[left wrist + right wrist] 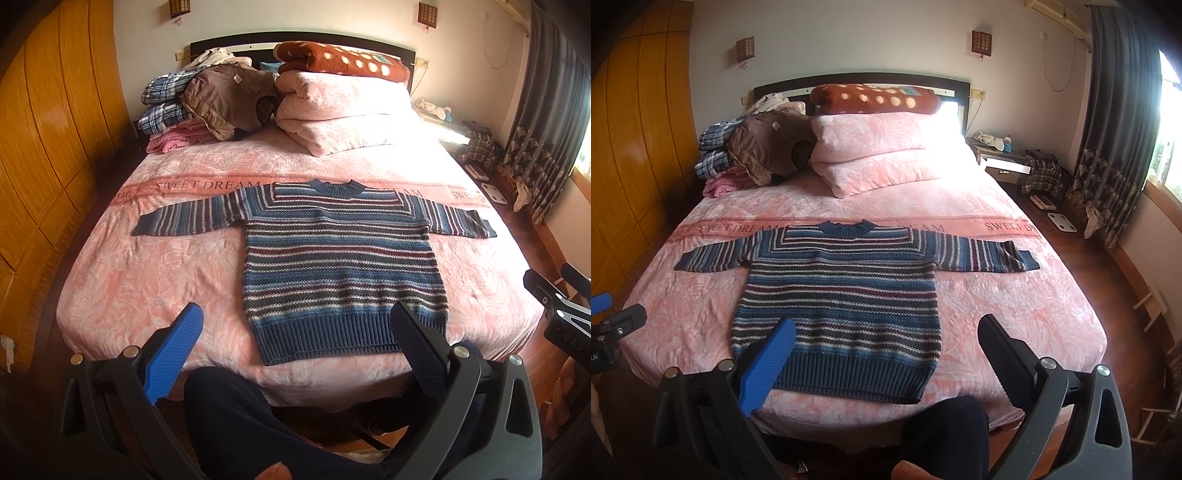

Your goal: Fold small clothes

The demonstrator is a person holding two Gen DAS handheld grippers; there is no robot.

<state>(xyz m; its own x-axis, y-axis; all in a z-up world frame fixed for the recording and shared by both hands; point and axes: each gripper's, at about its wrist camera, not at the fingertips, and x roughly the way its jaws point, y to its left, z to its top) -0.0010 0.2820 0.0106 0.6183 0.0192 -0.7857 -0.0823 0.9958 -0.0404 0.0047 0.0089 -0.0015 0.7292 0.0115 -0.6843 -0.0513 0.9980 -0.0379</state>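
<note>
1. Two grippers are in your hands, both held back from the foot edge of the bed (110, 295), above your dark trouser legs (236, 417).
2. Your left gripper (295, 325) is spread wide and holds nothing; its blue finger (173, 350) sits left of the sweater's hem and its black finger (417, 347) overlaps the hem's right corner in the view.
3. Your right gripper (886, 332) is likewise spread wide with nothing between its fingers.
4. The striped sweater (842, 295) lies flat on the pink bedspread (1015, 314), hem toward the foot edge, collar toward the headboard (860, 79), unfolded.
5. Both sleeves are stretched straight out toward the bed's side edges.
6. The collar lies on the printed band reading "SWEET DREAM".
7. At the head of the bed, a folded pink quilt (879, 155) carries a brown spotted blanket (875, 98); a pile of clothes (753, 151) sits at the left corner there.
8. Well apart from the sweater, a curtain (1115, 122) hangs on the right by the window.
</note>
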